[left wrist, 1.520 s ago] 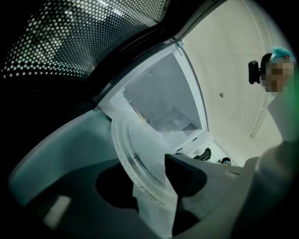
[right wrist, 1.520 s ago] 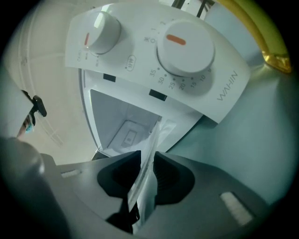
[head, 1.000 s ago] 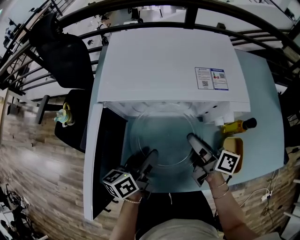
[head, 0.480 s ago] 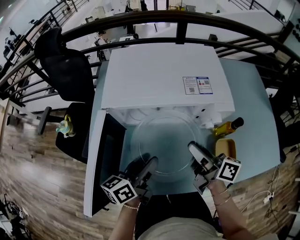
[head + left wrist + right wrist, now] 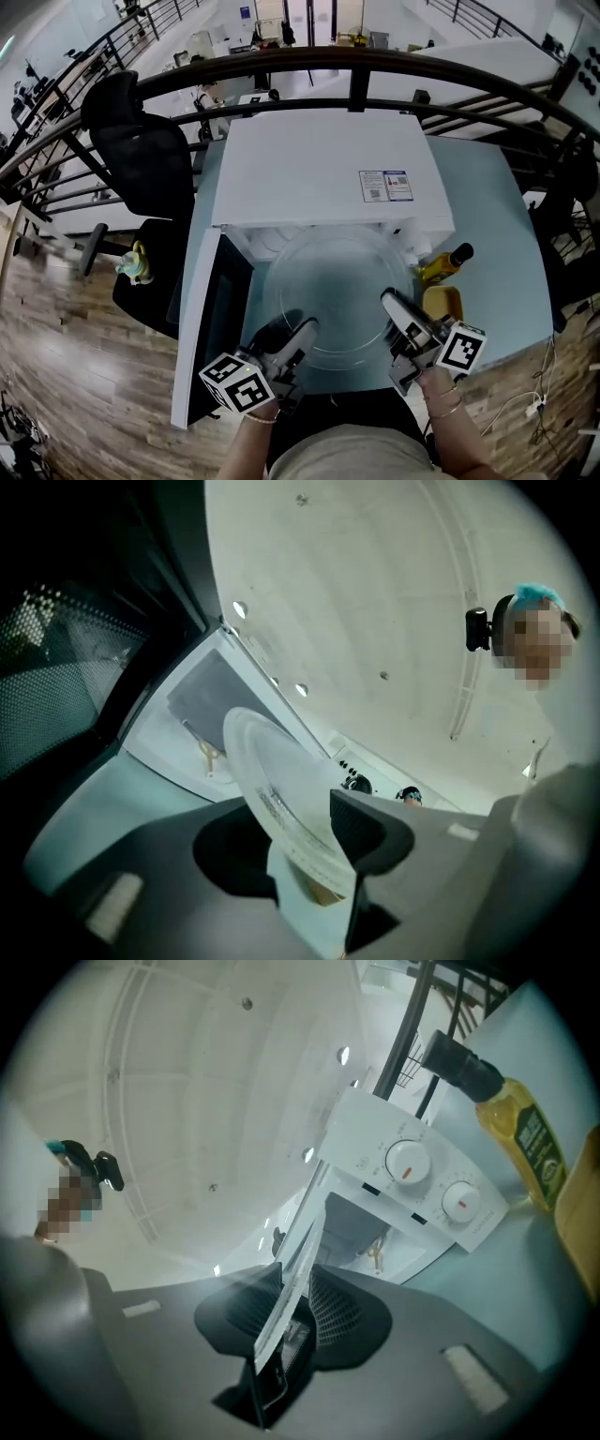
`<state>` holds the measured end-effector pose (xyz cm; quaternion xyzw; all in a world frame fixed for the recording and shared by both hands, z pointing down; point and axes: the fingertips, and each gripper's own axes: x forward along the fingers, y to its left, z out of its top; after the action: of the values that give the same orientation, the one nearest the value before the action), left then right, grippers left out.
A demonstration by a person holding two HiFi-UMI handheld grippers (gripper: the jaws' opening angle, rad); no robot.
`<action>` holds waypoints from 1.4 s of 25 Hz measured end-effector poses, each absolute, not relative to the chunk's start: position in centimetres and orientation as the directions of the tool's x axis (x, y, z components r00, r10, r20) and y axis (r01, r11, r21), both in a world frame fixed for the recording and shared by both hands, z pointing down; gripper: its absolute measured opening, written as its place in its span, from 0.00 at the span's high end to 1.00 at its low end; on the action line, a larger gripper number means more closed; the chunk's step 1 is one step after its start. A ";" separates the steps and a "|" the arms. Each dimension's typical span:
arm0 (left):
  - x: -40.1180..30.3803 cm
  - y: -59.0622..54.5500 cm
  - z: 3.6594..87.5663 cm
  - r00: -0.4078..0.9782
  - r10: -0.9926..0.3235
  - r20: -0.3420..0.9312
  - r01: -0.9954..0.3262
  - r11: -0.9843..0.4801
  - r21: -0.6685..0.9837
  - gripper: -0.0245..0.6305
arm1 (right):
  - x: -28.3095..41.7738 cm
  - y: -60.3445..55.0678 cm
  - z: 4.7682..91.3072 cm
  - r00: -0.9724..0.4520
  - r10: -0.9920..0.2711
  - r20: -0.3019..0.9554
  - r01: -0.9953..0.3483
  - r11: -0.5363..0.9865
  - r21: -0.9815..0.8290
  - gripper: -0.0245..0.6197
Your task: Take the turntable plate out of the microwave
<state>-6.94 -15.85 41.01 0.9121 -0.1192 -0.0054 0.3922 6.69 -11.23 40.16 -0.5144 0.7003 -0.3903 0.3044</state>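
Two hands are held low and side by side, each gripper pointed level toward the open microwave [image 5: 319, 169]. The left gripper [image 5: 300, 330] is clamped on the near left rim of the glass turntable plate [image 5: 337, 277], and the right gripper [image 5: 390, 304] is closed on its near right rim. The plate is carried flat between them at the cavity mouth, over the blue table [image 5: 497, 234].

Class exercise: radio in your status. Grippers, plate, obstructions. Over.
Left gripper, right gripper shut on plate rim. Plate mostly out of microwave. Door left, bottle right, both apart from it.
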 end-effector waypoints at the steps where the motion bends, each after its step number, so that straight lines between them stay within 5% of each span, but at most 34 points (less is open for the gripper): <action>1: -7.0 -15.8 40.5 0.971 -0.224 0.080 -0.213 -0.671 0.710 0.68 | 6.6 -11.2 40.1 -0.286 -0.958 -0.022 -0.481 0.164 -0.861 0.78; 7: -7.5 -15.6 39.1 0.970 -0.231 0.079 -0.220 -0.688 0.691 0.68 | 5.9 -10.9 39.3 -0.279 -0.959 -0.043 -0.420 0.162 -0.893 0.77; 35: -8.7 -17.2 31.4 0.965 -0.252 -0.067 -0.164 -0.786 0.597 0.70 | 5.1 -12.8 31.1 -0.331 -0.932 -0.148 -0.514 0.309 -0.800 0.77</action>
<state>-8.67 -17.24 31.35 0.9422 -0.1102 -0.0715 0.3082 5.15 -12.76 31.12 -0.4851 0.7453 -0.3317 0.3149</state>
